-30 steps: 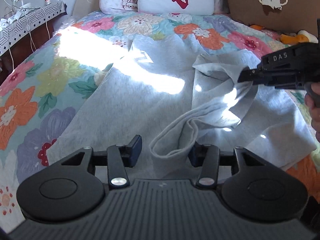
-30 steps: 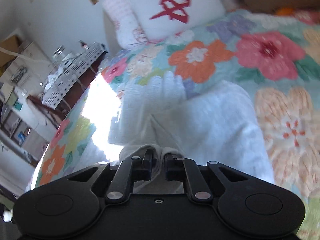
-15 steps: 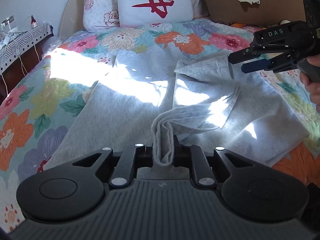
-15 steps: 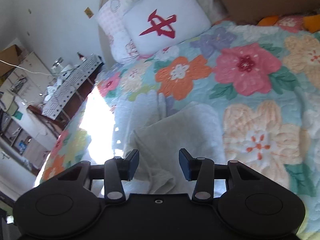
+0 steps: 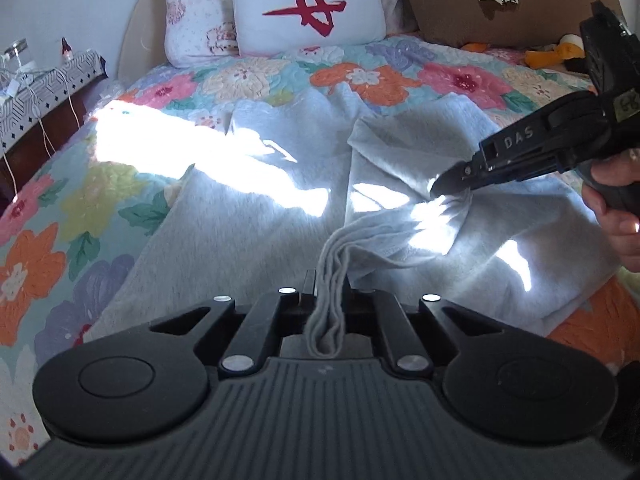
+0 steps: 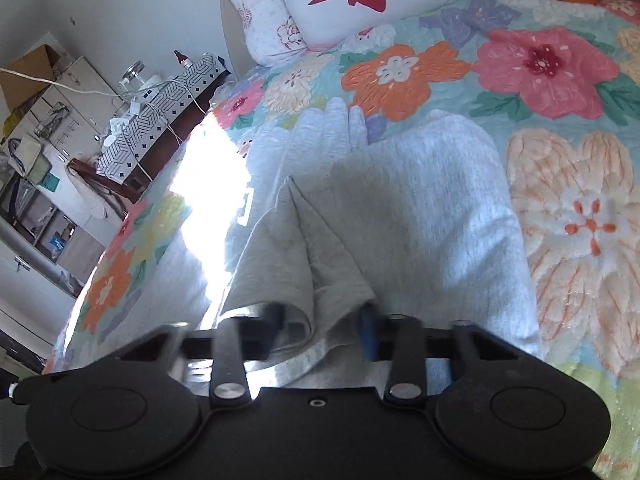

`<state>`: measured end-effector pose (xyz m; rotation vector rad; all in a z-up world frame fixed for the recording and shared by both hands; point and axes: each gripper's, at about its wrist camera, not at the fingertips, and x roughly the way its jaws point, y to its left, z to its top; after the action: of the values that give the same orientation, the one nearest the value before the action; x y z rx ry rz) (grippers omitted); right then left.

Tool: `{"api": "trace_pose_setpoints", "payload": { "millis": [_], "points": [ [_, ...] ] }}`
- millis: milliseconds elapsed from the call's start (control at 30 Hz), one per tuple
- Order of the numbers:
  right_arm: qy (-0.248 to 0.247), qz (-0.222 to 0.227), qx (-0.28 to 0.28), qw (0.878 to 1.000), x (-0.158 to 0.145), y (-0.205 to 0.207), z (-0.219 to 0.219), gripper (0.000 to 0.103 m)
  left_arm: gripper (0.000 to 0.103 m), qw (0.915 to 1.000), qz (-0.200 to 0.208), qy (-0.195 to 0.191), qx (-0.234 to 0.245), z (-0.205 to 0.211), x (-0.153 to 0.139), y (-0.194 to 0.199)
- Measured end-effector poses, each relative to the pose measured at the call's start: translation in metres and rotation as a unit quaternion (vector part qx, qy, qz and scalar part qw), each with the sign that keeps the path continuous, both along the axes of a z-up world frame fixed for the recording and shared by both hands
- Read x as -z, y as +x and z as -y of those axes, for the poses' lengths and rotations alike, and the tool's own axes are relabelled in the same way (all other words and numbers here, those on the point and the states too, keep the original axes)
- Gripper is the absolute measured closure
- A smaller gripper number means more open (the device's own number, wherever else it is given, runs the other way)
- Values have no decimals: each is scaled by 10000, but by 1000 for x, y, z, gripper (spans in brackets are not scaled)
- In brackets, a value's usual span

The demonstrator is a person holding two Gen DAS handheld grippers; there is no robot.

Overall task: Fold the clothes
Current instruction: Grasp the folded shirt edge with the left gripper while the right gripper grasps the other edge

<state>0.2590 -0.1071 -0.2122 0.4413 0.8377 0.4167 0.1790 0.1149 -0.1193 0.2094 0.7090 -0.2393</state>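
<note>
Fleece sweatshirt (image 5: 256,240) looked soft and floppy; left gripper (image 5: 328,300) pinched its bunched cuff, right gripper (image 6: 324,320) gaped around a fold.

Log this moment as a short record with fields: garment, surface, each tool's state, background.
garment: grey sweatshirt, spread flat, one sleeve folded across its body
surface: floral quilt on a bed
left tool: shut on a bunched sleeve cuff
right tool: fingers apart, straddling a raised fold of the sweatshirt
light: bright sun patch across the fabric
background: white pillow with red mark, brown cushion
</note>
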Motion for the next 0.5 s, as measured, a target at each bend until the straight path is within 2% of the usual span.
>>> {"api": "trace_pose_setpoints", "payload": {
  "millis": [67,133,200,300,367,400,433,500],
  "points": [
    [-28,119,-150,9998,-7,6,-8,91,97,9994,285,91,-159,0,-16,-2],
    [-8,356,-353,9987,-24,14,-19,91,97,9982,472,-56,-359,-10,-35,-6],
    [239,552,-565,9966,-46,27,-32,91,97,9956,693,-115,-624,-22,-53,-11],
    [620,744,-856,9916,-73,48,-56,91,97,9902,887,-134,-1069,-46,-63,-20],
    [825,739,-1073,9880,-84,63,-78,91,97,9878,581,-402,-1390,-68,-54,-16],
    [870,651,-1199,9868,-85,72,-90,91,96,9837,293,-653,-1650,-79,-46,-12],
    [886,451,-1311,9864,-81,80,-104,89,95,9775,-1,-900,-1908,-90,-37,-8],
    [910,34,-1332,9869,-69,89,-120,80,94,9581,-745,-1277,-2452,-110,-10,2]
  ]
}}
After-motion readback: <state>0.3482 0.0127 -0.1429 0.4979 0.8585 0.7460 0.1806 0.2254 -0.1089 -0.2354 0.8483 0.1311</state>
